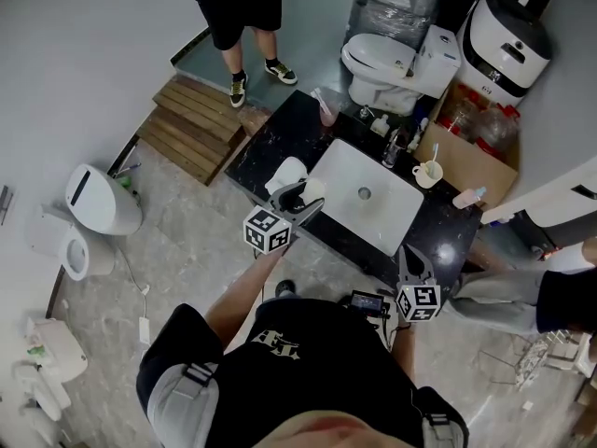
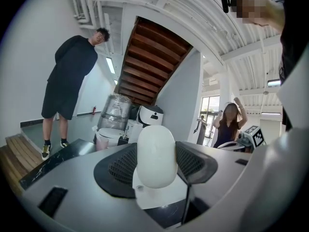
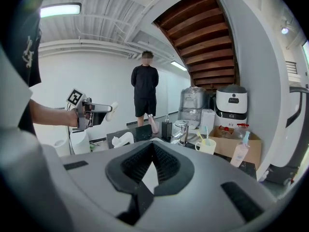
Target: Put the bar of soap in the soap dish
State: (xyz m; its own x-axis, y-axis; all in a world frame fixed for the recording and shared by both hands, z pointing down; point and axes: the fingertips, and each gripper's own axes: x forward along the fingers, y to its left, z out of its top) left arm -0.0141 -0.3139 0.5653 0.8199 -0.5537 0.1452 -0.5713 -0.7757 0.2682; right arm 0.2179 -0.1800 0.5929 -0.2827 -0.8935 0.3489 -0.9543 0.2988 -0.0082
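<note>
A white oval bar of soap [image 2: 155, 156] stands upright between the jaws of my left gripper [image 2: 157, 170], which is shut on it. In the head view that gripper [image 1: 311, 199] hovers over the black counter's left part, with the soap [image 1: 315, 190] at its tip. The white soap dish [image 1: 286, 174] sits just left of it. The right gripper view shows the left gripper [image 3: 102, 109] raised above the dish [image 3: 122, 139]. My right gripper [image 3: 153, 152] is shut with nothing in it, and hangs at the counter's front right [image 1: 412, 261].
A white sink basin [image 1: 366, 197] fills the black counter's [image 1: 270, 138] middle, with a faucet [image 1: 396, 146], a cup [image 1: 429, 172] and a pink bottle [image 1: 466, 197] behind and to the right. A person [image 1: 242, 17] stands beyond wooden steps [image 1: 191, 124]. A toilet [image 1: 382, 63] is behind the counter.
</note>
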